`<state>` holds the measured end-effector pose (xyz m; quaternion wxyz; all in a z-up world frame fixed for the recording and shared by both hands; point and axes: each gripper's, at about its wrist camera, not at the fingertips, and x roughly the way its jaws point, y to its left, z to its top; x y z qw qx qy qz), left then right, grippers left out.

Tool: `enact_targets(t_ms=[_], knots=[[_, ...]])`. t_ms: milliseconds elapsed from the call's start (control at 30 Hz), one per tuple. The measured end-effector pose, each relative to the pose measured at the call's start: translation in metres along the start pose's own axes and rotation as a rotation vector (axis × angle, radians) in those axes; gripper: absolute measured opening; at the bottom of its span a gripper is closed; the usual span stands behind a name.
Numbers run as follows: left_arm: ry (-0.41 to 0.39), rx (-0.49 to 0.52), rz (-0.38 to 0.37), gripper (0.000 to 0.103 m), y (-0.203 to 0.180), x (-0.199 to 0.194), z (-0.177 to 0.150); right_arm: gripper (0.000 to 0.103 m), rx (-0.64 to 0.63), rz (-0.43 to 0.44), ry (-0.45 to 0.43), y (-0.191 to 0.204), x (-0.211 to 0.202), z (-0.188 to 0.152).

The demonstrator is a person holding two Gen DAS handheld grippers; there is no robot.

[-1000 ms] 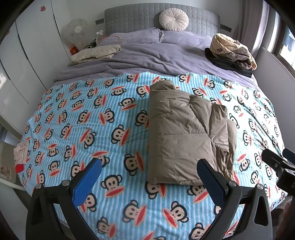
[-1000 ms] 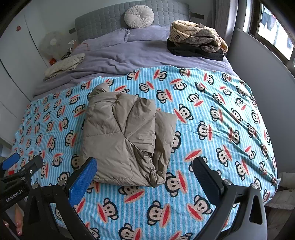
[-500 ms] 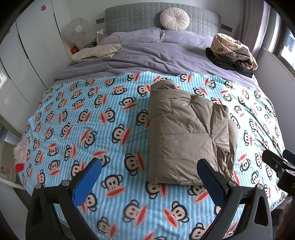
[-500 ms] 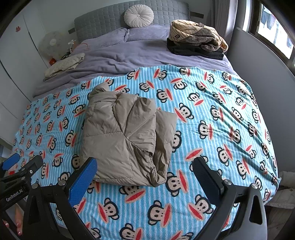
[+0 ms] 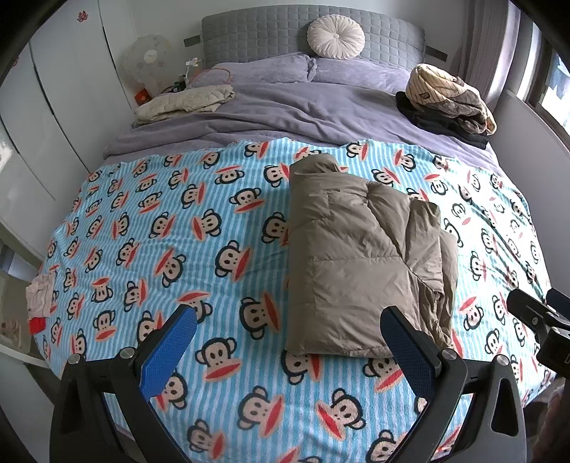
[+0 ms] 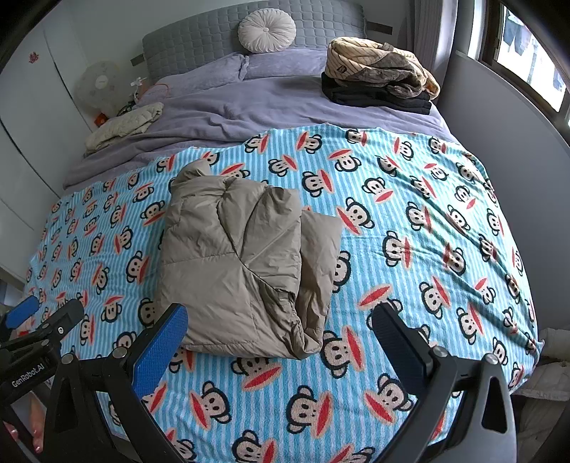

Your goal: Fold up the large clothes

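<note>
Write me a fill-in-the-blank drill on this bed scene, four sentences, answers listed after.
1. The folded tan puffer jacket lies on a blanket printed with cartoon ____.
2. Both the left tool and the right tool are ____ and hold nothing.
3. The round cushion leans against the grey ____.
4. A striped beige garment sits on top of a folded ____ one.

Missing words: monkeys; open; headboard; black
</note>
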<state>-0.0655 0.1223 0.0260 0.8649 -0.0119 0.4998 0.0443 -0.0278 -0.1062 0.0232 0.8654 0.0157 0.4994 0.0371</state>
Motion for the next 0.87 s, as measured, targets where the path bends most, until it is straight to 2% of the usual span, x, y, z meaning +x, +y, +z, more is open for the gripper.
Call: enact_targets(t_ms=[867], knots=[[-0.012, 0.025, -0.022, 0.103, -0.0022, -0.0014, 0.0032, 0.103, 0.002, 0.005, 0.007, 0.0019, 0.0009, -0.0028]])
